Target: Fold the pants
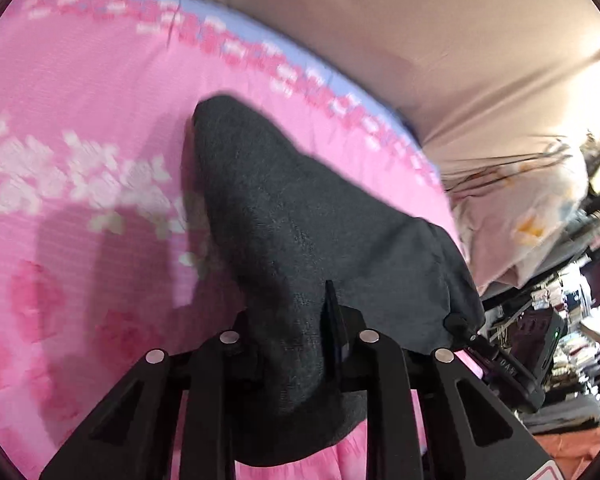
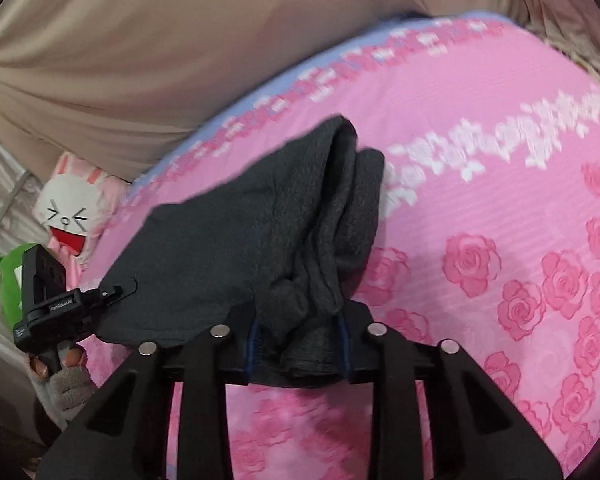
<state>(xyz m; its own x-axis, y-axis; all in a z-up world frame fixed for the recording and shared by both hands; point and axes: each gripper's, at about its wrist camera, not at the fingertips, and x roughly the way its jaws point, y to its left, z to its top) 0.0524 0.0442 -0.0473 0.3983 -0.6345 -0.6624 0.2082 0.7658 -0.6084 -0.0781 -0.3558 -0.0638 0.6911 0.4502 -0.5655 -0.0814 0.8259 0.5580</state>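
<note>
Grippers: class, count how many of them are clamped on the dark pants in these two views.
2. The left gripper pinches one near edge of the dark pants; the right gripper clamps the bunched fabric at the other end. No others show.

Pants (image 2: 260, 232) on bedspread (image 2: 480, 200), rabbit pillow (image 2: 72, 208) to their left.

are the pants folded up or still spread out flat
Partly folded. The dark pants lie bunched in layers on the pink bedspread, each near end pinched in a gripper's jaws.
</note>
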